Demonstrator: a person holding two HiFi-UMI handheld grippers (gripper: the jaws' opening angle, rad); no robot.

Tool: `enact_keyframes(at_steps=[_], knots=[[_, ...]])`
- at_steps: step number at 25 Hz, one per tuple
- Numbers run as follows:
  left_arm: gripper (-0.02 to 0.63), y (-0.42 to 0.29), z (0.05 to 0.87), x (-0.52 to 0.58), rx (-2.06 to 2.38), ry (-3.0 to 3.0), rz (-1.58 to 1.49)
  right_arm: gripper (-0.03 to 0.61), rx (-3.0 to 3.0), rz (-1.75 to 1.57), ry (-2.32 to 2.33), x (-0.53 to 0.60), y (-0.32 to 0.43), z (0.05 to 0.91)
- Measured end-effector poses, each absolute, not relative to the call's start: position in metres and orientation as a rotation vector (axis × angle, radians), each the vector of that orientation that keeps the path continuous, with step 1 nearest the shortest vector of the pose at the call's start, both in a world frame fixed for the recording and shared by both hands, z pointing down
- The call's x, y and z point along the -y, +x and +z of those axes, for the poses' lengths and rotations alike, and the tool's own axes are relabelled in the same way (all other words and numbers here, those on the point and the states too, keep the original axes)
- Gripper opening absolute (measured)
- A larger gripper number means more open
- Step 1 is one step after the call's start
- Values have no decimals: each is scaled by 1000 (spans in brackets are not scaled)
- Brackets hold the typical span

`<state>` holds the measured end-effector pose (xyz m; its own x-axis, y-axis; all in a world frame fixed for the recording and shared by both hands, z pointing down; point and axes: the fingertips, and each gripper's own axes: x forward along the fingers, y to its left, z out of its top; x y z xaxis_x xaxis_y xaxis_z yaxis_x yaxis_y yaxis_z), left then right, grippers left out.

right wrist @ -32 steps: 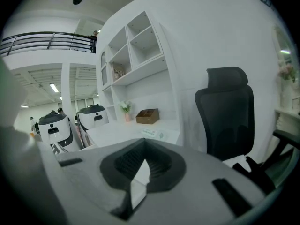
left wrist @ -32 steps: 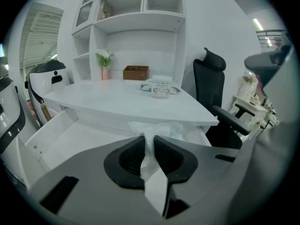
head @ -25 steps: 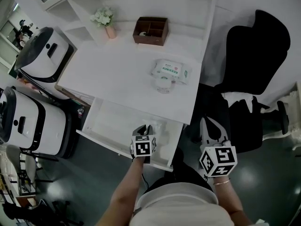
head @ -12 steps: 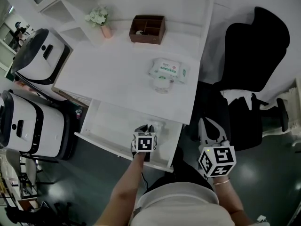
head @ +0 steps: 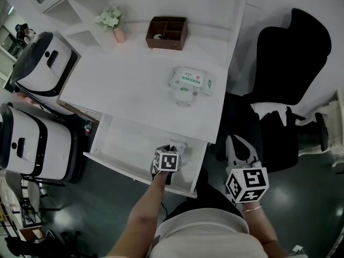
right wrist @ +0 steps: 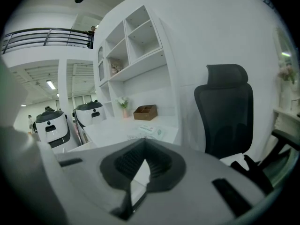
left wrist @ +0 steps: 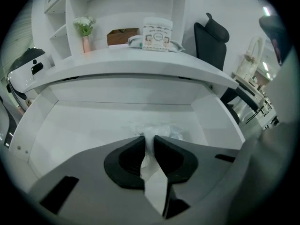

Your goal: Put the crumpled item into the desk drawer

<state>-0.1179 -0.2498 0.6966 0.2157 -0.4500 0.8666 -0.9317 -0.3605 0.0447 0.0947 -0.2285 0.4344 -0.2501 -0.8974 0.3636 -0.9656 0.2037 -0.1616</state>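
Observation:
The crumpled item (head: 179,143) is a wad of clear plastic film, lying low inside the open white desk drawer (head: 129,138) at its right end. My left gripper (head: 171,147) reaches over the drawer's front edge and is shut on it. In the left gripper view the crumpled item (left wrist: 157,129) bulges out past the left gripper (left wrist: 148,139), and a strip of it is pinched between the dark pads above the drawer floor (left wrist: 79,130). My right gripper (head: 240,144) hangs right of the desk, off the drawer. The right gripper (right wrist: 144,146) has its tips together and holds nothing.
On the desk top (head: 134,85) lie a pack of wipes (head: 192,80), a brown organizer box (head: 166,32) and a small flower vase (head: 114,23). A black office chair (head: 293,52) stands to the right. Two white robots (head: 37,63) stand left of the desk.
My left gripper has edged slightly farther over the drawer with the crumpled item still in it. The right gripper has stayed about where it was.

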Motion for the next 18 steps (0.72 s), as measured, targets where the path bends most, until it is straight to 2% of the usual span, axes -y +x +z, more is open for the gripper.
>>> enact_keyframes(at_steps=[18], knots=[[78, -123, 714, 248, 1249, 1816, 1066, 2, 2270, 560, 1793, 230, 103, 441]])
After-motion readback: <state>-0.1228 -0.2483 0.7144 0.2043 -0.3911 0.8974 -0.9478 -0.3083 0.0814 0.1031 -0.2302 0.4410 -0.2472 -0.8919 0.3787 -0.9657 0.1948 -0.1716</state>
